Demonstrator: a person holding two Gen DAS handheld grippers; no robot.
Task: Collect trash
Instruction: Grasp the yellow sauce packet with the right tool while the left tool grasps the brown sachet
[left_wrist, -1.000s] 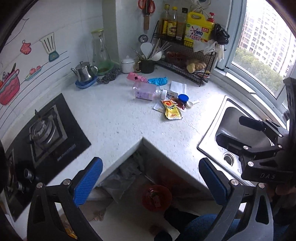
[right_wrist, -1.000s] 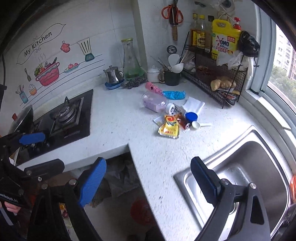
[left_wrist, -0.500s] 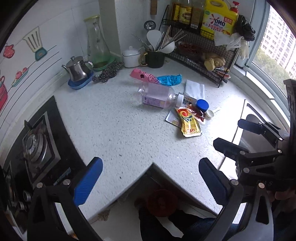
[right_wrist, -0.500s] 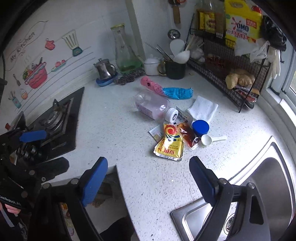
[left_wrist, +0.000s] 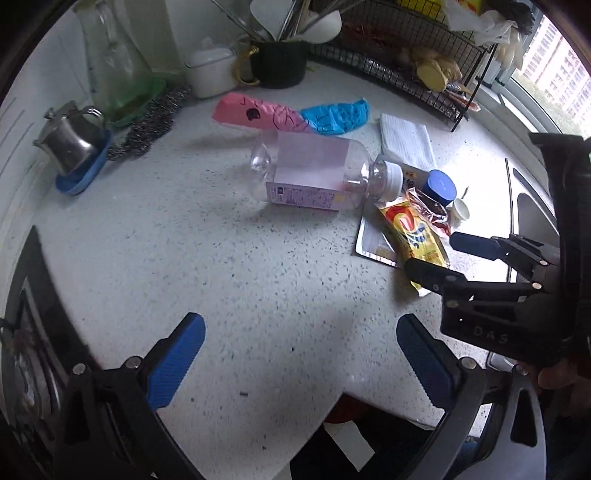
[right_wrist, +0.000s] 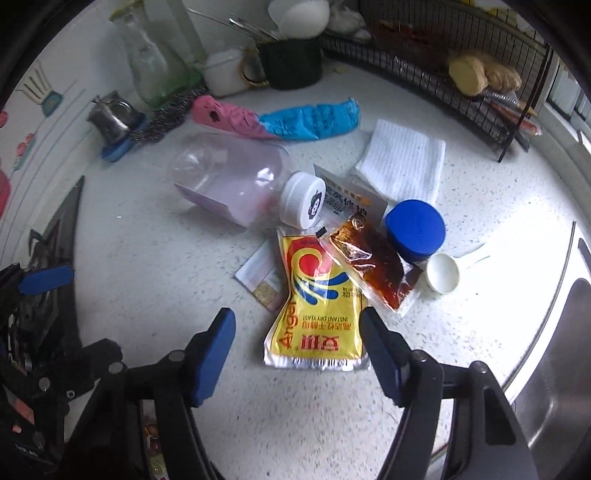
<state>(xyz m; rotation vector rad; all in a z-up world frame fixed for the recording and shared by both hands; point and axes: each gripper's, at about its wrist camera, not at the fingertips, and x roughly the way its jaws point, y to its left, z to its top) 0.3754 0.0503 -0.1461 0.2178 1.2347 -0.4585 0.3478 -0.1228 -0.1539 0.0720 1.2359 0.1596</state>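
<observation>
So far nothing looks collected: on the counter (right_wrist: 155, 280) lie the plastic bottle (right_wrist: 229, 181), yellow packet (right_wrist: 317, 306), sauce sachet (right_wrist: 369, 258) and blue lid (right_wrist: 415, 229). The left gripper (left_wrist: 299, 354) hangs wide apart, empty; the right gripper (right_wrist: 297, 343), jaws just narrowing, straddles the packet's end without pinching it.

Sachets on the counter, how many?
3. Yellow yeast sachet nearest the right gripper; brown sauce sachet overlapping its right edge, against the blue lid; flat silver sachet tucked under the yellow one's left. More may hide beneath.
</observation>
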